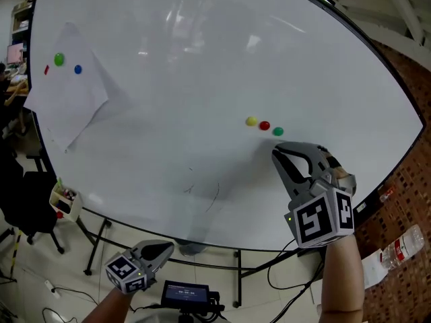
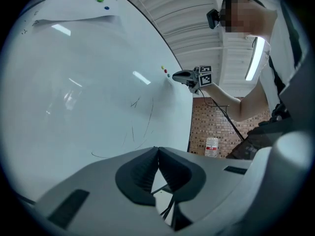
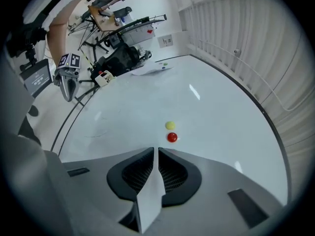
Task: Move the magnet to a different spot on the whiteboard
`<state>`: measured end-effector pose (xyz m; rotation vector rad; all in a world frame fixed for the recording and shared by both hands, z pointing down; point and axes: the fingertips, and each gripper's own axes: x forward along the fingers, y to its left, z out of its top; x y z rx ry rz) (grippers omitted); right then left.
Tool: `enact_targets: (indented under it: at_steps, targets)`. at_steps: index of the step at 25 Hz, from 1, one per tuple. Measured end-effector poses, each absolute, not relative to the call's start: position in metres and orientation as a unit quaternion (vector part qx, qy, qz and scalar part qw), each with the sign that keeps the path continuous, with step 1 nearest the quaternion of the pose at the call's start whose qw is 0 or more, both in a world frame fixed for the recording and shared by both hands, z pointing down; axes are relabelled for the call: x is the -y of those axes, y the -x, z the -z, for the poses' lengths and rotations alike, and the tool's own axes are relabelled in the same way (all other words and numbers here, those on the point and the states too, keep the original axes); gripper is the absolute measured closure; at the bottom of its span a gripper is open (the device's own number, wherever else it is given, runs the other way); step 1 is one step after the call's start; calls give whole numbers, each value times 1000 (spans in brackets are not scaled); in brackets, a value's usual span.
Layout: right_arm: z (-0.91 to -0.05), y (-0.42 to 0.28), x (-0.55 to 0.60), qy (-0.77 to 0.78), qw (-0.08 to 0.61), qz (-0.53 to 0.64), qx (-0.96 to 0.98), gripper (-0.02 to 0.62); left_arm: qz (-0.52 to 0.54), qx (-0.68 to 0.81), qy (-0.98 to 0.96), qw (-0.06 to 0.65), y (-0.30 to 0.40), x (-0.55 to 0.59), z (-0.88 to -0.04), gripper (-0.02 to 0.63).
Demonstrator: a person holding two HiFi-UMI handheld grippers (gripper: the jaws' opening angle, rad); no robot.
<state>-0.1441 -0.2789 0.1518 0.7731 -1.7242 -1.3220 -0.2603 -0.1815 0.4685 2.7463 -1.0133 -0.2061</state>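
The whiteboard (image 1: 202,59) carries a row of three round magnets: yellow (image 1: 251,121), red (image 1: 264,125) and green (image 1: 278,132). My right gripper (image 1: 276,152) hangs just below the green magnet without touching it. In the right gripper view its jaws (image 3: 154,150) stand a narrow slit apart with only bare board between them. The yellow magnet (image 3: 170,125) and the red magnet (image 3: 172,137) lie just ahead of them, and the green one is hidden there. My left gripper (image 1: 163,248) stays low, beneath the board's bottom edge, and in the left gripper view its tips (image 2: 157,149) meet, empty.
A paper sheet (image 1: 67,93) is pinned at the board's upper left by a green magnet (image 1: 59,59), a blue magnet (image 1: 78,69) and a red strip (image 1: 46,69). Faint pen marks (image 1: 212,197) cross the lower board. A marker basket (image 1: 65,202), a screen device (image 1: 188,293) and a water bottle (image 1: 403,245) sit below.
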Motion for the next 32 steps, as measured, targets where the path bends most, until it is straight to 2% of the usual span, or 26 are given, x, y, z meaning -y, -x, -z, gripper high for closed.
enact_targets:
  at_steps: [5,10,17,32]
  targets:
    - [-134,138,289,-340,432,553,626,522,67,337,-933,104,260,184,-473,568]
    - [-132,143,299,-351,464,559,590,471,75,337,-932,106,264,187,-473,569]
    - [-133,142,310,-364,504,565,543,469,81,330,-934,107,266,191,-470,568]
    - [-136,149,315,-373,533,551,523,457,92,333,-933,102,279,197,-462,569]
